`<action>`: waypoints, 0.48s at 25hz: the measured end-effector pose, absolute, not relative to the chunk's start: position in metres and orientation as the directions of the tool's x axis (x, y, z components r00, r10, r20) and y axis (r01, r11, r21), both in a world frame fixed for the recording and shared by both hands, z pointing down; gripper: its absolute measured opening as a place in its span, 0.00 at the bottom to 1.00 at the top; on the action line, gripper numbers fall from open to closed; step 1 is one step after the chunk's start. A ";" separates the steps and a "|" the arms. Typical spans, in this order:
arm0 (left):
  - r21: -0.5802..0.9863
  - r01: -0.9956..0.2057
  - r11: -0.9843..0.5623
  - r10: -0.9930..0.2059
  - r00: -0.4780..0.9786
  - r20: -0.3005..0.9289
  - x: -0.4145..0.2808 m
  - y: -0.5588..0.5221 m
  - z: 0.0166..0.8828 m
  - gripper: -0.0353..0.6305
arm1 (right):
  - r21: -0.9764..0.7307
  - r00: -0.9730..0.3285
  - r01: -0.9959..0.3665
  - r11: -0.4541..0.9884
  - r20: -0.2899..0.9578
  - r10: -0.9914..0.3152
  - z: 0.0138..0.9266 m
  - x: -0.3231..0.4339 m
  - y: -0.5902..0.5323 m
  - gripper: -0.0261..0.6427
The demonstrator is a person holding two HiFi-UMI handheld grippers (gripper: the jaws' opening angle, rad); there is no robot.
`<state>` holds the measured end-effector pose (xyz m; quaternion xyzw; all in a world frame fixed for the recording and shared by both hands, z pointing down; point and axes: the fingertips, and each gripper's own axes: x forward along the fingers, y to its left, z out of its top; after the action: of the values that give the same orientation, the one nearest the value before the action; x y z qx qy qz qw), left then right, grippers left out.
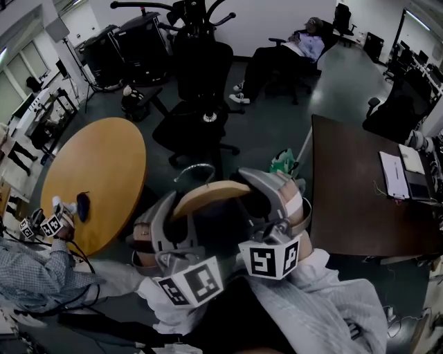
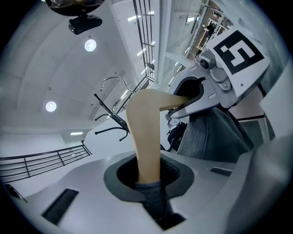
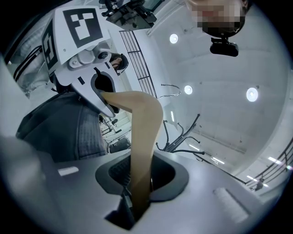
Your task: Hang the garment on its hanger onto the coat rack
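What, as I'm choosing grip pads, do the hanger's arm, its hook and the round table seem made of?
Hanger's arm: probably wood, smooth matte tan, no visible grain. Hook: likely metal, thin bent wire, bright sheen. Round table: wood or wood-look laminate, even orange-brown top; can't tell which.

At your nine o'clock: one round wooden counter (image 1: 97, 166), with one small dark object (image 1: 83, 205) near its edge. At your three o'clock: one dark rectangular counter (image 1: 346, 200), carrying papers (image 1: 394, 174).

Hanger (image 1: 208, 194) between left gripper (image 1: 165, 211) and right gripper (image 1: 275, 192), coat rack (image 1: 196, 12) ahead, table (image 1: 97, 173) left
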<state>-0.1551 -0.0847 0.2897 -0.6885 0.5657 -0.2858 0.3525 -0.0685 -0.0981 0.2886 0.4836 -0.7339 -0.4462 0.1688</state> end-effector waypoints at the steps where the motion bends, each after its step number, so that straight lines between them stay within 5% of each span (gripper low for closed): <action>1: -0.808 -0.579 -0.108 -0.980 0.197 -0.010 -0.155 -0.098 0.287 0.13 | 0.819 -0.477 -0.558 0.131 -0.187 -0.859 0.286 -0.068 -0.111 0.15; 12: -0.785 -0.596 -0.167 -0.965 0.261 0.007 -0.151 -0.215 0.290 0.13 | 0.823 -0.423 -0.558 0.104 -0.174 -0.889 0.284 -0.064 -0.223 0.15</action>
<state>-0.1511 -0.2153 0.2897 -0.7153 0.5458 -0.2677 0.3446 -0.0642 -0.2229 0.2845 0.5034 -0.7188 -0.4412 0.1878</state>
